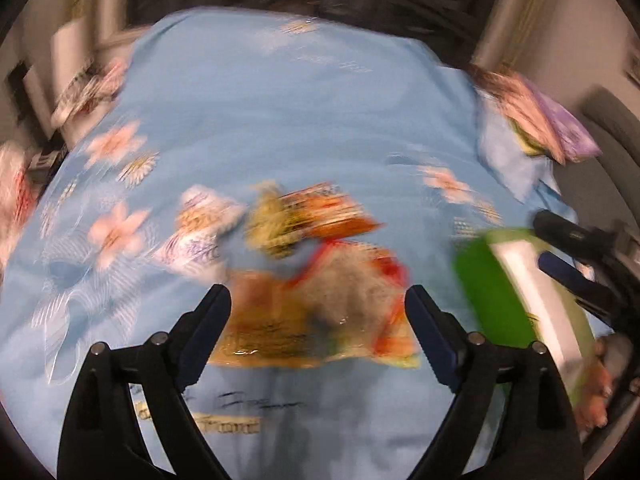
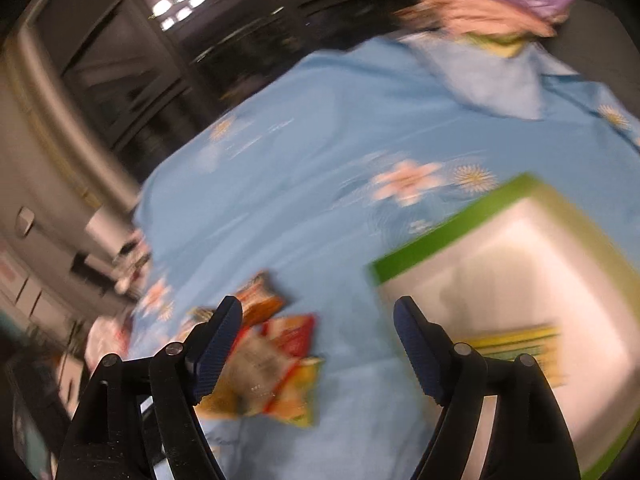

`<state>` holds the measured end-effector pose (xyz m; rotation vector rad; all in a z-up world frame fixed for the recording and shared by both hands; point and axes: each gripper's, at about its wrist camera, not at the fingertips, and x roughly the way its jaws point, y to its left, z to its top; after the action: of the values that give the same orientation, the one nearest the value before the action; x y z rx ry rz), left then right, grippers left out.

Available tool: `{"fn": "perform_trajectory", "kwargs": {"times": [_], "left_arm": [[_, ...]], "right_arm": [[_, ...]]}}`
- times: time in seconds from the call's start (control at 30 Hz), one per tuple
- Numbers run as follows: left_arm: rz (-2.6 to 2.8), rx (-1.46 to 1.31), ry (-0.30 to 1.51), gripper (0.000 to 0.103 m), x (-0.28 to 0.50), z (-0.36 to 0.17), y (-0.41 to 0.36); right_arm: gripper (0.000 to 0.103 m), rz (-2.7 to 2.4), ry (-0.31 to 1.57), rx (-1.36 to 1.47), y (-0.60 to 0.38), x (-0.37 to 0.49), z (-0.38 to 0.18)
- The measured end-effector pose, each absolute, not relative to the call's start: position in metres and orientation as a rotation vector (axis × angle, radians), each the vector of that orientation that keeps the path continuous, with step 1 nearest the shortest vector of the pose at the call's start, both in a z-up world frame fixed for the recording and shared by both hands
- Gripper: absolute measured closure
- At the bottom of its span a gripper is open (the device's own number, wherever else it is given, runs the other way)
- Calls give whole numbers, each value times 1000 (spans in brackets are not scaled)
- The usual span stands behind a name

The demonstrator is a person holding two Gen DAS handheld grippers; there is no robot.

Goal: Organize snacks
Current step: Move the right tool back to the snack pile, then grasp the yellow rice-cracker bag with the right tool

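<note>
Left wrist view: both grippers, left gripper (image 1: pixel 318 300) and right gripper (image 2: pixel 318 312), gape empty; blur over snack packets (image 1: pixel 320 304) risks a missed grab beside green box (image 2: pixel 520 300).

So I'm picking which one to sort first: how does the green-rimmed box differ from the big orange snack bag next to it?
The green-rimmed box is rigid and square-edged; the big orange snack bag is soft and crinkly. The box stands up off the blue flowered cloth with a pale open inside; the bag lies flat. The box looks bulkier than the bag. Both rest on the cloth, and neither is gripped.
</note>
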<state>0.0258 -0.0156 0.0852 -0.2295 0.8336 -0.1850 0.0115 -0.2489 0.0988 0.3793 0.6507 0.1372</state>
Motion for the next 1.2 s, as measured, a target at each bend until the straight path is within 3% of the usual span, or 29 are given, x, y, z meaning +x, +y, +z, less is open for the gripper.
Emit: {"fn": "perform_trajectory", "kwargs": {"times": [0.2,0.33,0.53,0.67,0.87,1.2], "left_arm": [[-134,-358,931,15,43,54,36],[-193,-415,979,17,49,42,42],[-235,-383,1071,37,58,24,29],[-254,-362,1096,36,59,18,23],[-336,-389,1102,54,59,13,19],[-306,-315,1021,60,42,32,11]], "right_arm": [[24,221,788,298,-189,46,70],[43,358,923,356,-158,66,42],[52,428,1005,390,-139,73,21],[52,405,1069,376,-134,81,5],[52,408,1107,415,-137,88,-16],[55,457,1052,446,-139,78,-10]]}}
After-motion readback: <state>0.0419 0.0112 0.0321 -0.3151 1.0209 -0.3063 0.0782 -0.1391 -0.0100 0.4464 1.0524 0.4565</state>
